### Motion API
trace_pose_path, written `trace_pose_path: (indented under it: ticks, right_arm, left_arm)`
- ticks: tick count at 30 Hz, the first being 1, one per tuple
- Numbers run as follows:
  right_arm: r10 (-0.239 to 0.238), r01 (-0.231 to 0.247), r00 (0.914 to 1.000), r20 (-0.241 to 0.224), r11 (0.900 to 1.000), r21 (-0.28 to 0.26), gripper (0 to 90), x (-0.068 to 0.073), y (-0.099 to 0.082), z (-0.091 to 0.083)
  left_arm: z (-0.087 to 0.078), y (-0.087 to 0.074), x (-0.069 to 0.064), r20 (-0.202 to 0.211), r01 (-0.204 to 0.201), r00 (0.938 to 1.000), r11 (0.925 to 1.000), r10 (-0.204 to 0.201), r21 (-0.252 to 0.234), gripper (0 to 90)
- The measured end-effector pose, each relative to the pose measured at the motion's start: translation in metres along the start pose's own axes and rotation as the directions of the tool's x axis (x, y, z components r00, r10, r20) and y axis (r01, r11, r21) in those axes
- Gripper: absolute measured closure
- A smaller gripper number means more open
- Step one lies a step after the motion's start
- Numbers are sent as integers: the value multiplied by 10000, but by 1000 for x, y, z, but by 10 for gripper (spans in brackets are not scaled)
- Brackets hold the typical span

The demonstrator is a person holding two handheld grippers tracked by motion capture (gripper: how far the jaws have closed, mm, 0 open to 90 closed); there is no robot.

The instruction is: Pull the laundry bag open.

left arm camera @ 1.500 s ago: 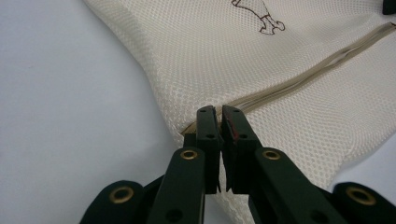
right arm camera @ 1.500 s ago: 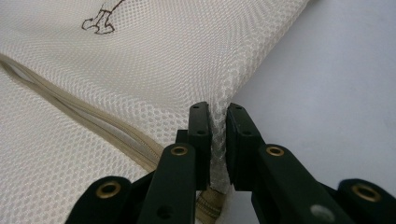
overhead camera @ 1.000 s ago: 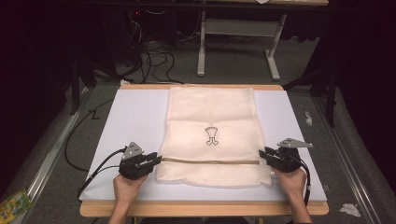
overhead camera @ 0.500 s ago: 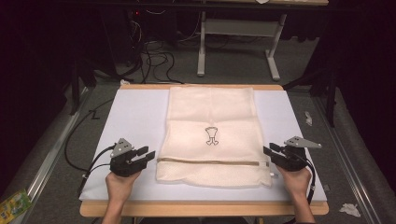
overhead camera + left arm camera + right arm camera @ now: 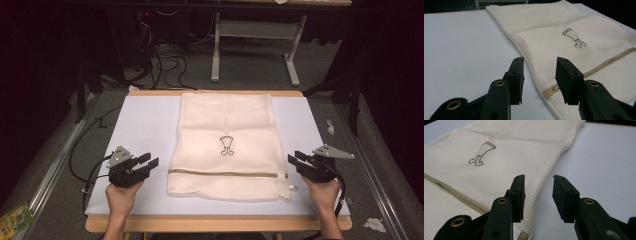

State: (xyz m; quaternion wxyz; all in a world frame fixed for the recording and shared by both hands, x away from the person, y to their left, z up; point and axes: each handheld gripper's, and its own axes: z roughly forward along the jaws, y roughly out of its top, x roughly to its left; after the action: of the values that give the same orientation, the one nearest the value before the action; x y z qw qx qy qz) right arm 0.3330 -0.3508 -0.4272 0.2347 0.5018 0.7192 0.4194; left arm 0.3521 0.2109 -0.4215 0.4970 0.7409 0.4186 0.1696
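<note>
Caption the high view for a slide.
Both grippers, left and right, open beside a cream mesh laundry bag on the white table.

**Work Area Surroundings**

The counter [image 5: 150,130] carries a white top sheet with a wood edge exposed along the near and far sides. Grey carpet floor [image 5: 250,75] surrounds it. A light grey metal table frame [image 5: 255,47] stands beyond the far edge, with black cables [image 5: 165,60] lying on the floor to its left. Metal rails [image 5: 55,175] run along both sides. Paper scraps [image 5: 374,224] lie at right. The far room is dark.
</note>
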Motion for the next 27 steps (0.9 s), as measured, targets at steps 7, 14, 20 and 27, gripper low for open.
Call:
trace_pose_path:
  ticks: [7,14,20,27]
  right_arm:
    - [-204,205,9997,154,9998,-36,624,-2,1,-2]
    - [-171,173,9997,195,9998,-103,624,-3,0,-2]
    - [-71,78,9996,272,9997,-250,624,-7,-2,-8]
    - [97,-78,9991,411,9990,-450,624,-15,-4,-16]
  left_arm:
    - [-6,3,8,-104,209,9997,9995,-211,-230,560]
    - [-13,0,17,-283,482,9984,9975,-497,-511,546]
    - [-16,-3,22,-318,595,9976,9966,-614,-569,549]
    - [-16,-4,26,-324,699,9969,9956,-720,-616,544]
